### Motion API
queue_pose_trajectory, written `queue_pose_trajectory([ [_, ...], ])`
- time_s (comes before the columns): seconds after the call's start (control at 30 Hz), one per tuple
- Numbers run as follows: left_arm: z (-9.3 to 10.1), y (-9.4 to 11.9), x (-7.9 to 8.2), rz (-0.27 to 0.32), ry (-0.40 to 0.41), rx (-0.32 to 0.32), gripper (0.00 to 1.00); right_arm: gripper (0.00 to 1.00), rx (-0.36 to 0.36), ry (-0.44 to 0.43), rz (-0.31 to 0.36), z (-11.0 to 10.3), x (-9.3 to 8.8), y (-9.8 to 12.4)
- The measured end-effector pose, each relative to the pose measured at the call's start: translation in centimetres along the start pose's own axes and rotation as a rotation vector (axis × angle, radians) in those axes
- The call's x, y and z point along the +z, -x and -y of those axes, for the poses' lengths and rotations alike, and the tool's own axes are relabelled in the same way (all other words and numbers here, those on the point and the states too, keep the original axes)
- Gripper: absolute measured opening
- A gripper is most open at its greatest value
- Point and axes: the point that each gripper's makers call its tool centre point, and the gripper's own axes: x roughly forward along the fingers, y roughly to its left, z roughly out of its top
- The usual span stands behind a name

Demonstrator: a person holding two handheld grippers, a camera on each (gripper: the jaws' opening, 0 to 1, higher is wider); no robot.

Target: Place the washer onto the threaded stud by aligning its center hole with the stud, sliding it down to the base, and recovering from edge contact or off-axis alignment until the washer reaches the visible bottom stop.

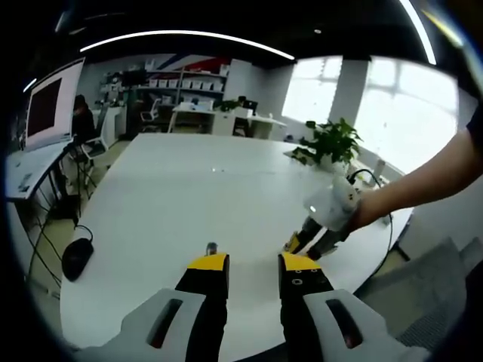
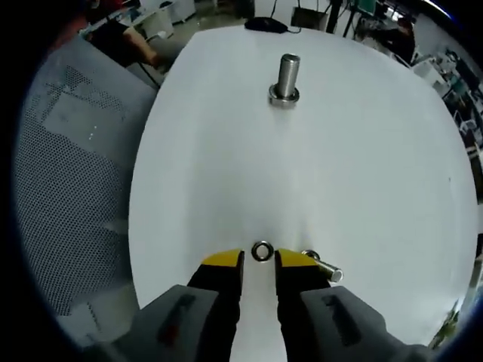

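A: Where is the washer [image 2: 262, 250] to be found?

B: In the right gripper view it is seen low in the frame, just below centre, lying flat on the white table [image 2: 362, 151], right at the tips of the right gripper [image 2: 259, 262]. The jaws are parted by a narrow gap and nothing is held between them; the ring sits just ahead of that gap.

A: And the threaded stud [image 2: 287, 75]?

B: It is seen upright in the upper middle of that view, well apart from the washer, with a collar at its foot that may be taken as the bottom stop. A small bolt-like piece [image 2: 326, 270] lies beside the right jaw tip, at lower right.

A: What of the left gripper [image 1: 254, 264]?

B: In the left gripper view its jaws are held somewhat apart and empty at the bottom of the frame, above the table, with the top of the stud [image 1: 211, 247] peeping just past its left jaw. The right gripper [image 1: 311, 243] is seen at right of centre, tipped down toward the table.

A: How is the washer expected to handle?

B: It is judged to be light, rigid and smooth metal, so it may be pushed away or skated over rather than caught. It would best be pinched across its outer rim, the hole left free for the stud
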Motion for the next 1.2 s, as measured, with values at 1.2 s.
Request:
queue_pose_trajectory([
  [1.2,-0.25,0.33,0.29,0.017,-0.003,0.019,0.24,0.17,0.012,-0.04,0.008,0.27,-0.17,-0.33],
])
